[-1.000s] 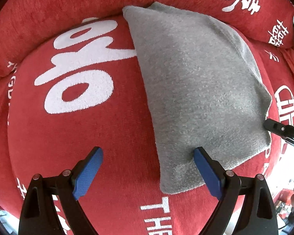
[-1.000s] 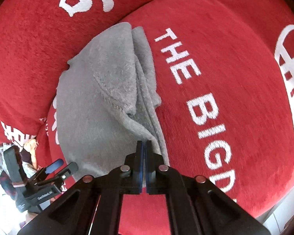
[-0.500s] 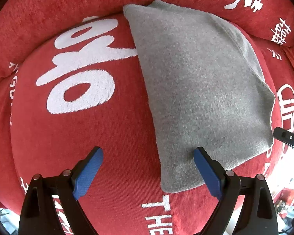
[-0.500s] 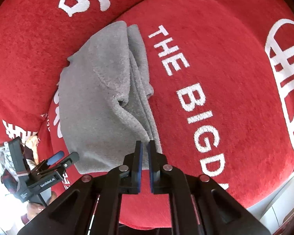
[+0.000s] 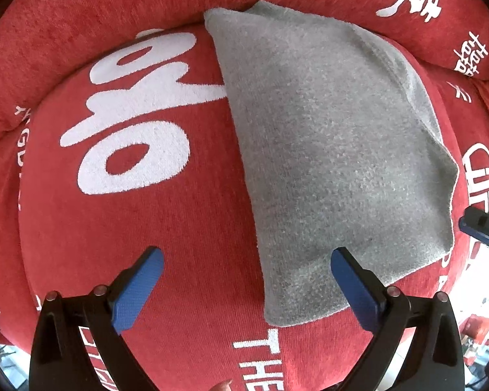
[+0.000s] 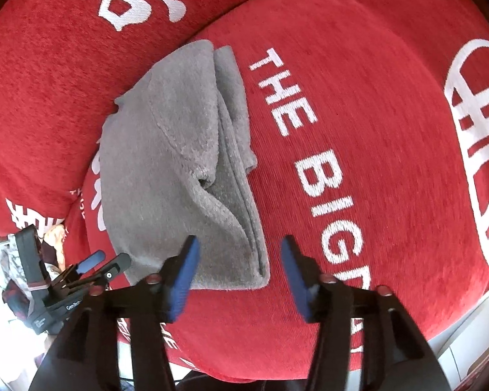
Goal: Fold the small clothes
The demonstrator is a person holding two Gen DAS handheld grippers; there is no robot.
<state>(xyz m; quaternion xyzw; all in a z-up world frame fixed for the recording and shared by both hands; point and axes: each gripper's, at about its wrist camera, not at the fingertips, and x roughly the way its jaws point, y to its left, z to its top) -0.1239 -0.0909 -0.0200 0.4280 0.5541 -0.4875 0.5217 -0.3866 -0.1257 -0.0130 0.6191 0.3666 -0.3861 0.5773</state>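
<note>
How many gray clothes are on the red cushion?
1. A single folded gray cloth lies on the red cushion, ahead of the open left gripper and open right gripper. Its layers could hide something.

— Where is room lying open for a claw?
— Bare red cushion (image 5: 179,215) is stretching toward its left edge, and more is spreading right of the grey cloth (image 6: 179,169) in the right wrist view.
— What is blocking?
— The cloth is covering the middle, and the raised red bolster (image 5: 114,9) is walling off the far edge.
</note>
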